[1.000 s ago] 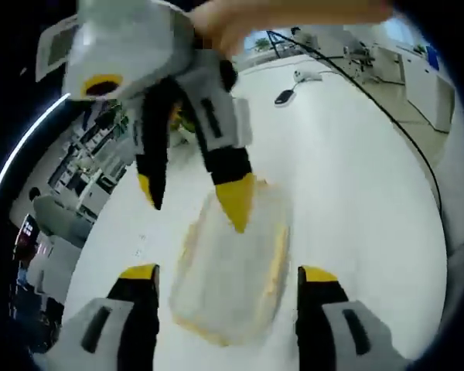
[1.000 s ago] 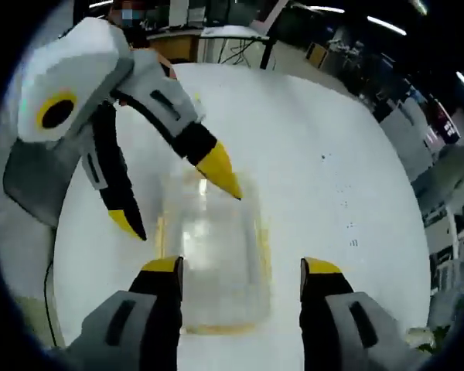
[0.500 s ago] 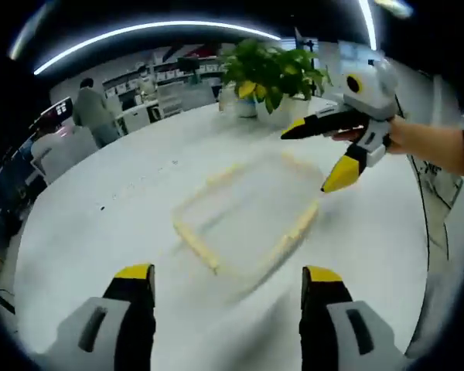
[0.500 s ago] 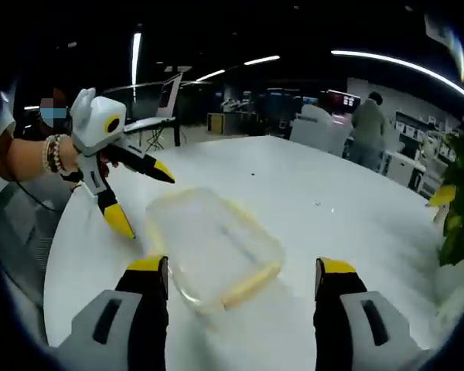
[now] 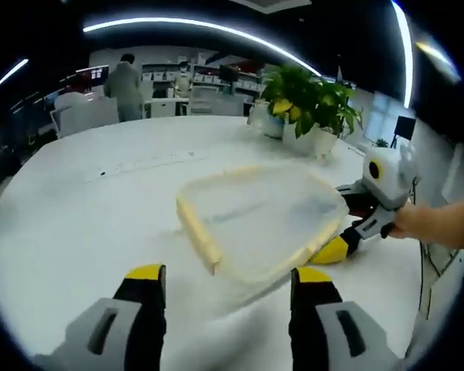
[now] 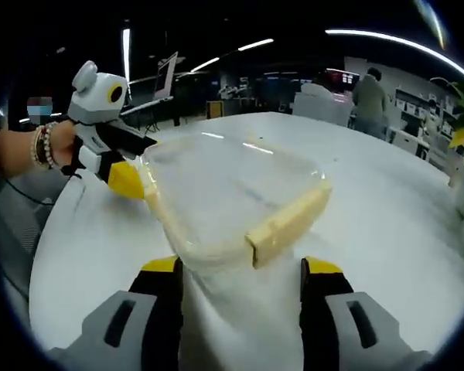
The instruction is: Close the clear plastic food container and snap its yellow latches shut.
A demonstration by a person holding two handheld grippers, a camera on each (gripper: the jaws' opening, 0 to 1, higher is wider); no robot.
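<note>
Inspection of the current state. The clear plastic food container point(image 5: 263, 216) sits in the middle of the white table point(image 5: 69, 201), between the two tools, and reads slightly tilted; I cannot tell whether it rests flat. Its lid appears to be on.

The left gripper point(image 5: 228, 273) has its jaws spread wide on either side of the near end of the container, gripping nothing. The right gripper point(image 6: 241, 267) is likewise spread wide, with the container's end reaching down between its jaws. In the left gripper view, one yellow tip of the right gripper sits against the container's right edge. I cannot confirm a pinch there.

The yellow latch point(image 6: 290, 220) on the right side stands out from the wall, so I judge it unlatched. The long latch point(image 5: 197, 232) on the left side also looks loose. A potted plant point(image 5: 305, 97) stands at the far right, well apart.

Step in hand, as I judge it: snapping the latches. To do it well, I should steady one end with one tool and press the other tool's tip squarely on the latch's middle, pushing toward the wall, not sideways, as the light container may skid on this smooth table.
</note>
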